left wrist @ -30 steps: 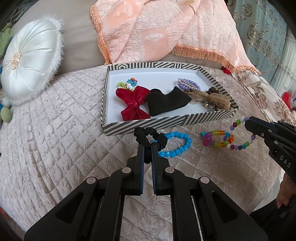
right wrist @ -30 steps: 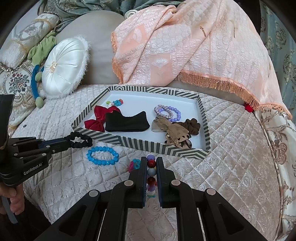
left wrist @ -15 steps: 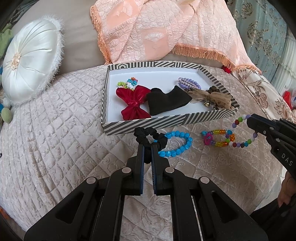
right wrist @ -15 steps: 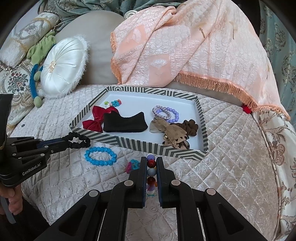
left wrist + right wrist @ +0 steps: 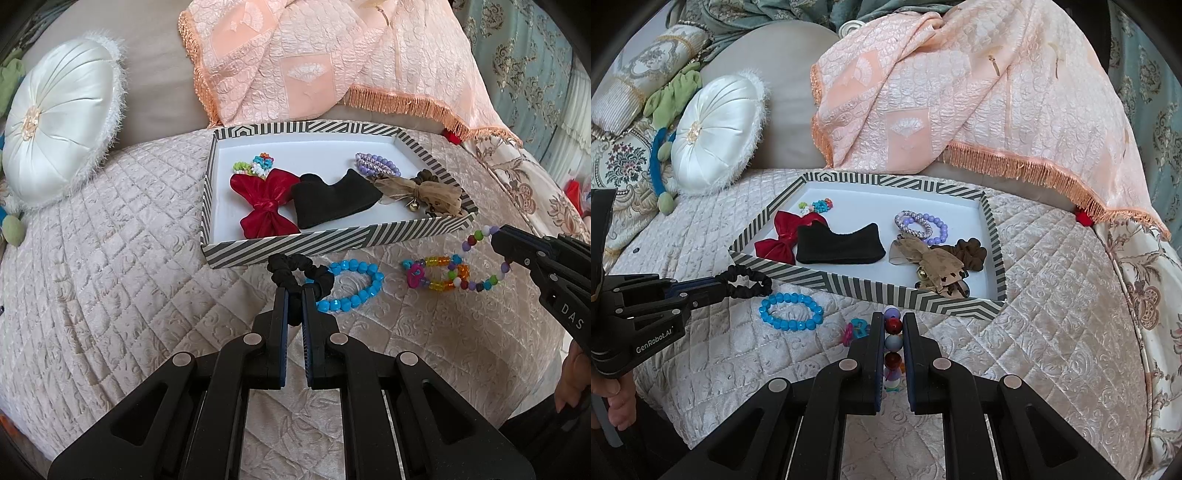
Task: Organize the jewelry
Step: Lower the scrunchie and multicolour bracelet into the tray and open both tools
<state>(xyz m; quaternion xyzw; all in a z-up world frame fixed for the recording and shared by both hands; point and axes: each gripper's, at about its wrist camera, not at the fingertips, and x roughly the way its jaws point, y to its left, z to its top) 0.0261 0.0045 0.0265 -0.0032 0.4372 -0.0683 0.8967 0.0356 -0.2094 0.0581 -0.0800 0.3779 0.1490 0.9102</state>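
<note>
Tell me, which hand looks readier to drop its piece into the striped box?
Probably the left. The left gripper holds the black scrunchie right at the striped box front wall, while the right gripper clamps the multicolored bead bracelet, partly trailing on the quilt.

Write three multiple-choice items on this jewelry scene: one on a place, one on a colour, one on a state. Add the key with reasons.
1. Where does the blue bracelet lie?
A. In the tray
B. On the quilt in front of the tray
C. On the white cushion

2. What colour is the bow at the tray's left end?
A. Red
B. Green
C. Yellow

3. What does the left gripper hold?
A. Nothing
B. The blue bracelet
C. A black scrunchie

Key: 1 B, it rests on the quilt outside the striped wall. 2 A, red velvet. 3 C, its fingers are shut on the scrunchie.
</note>
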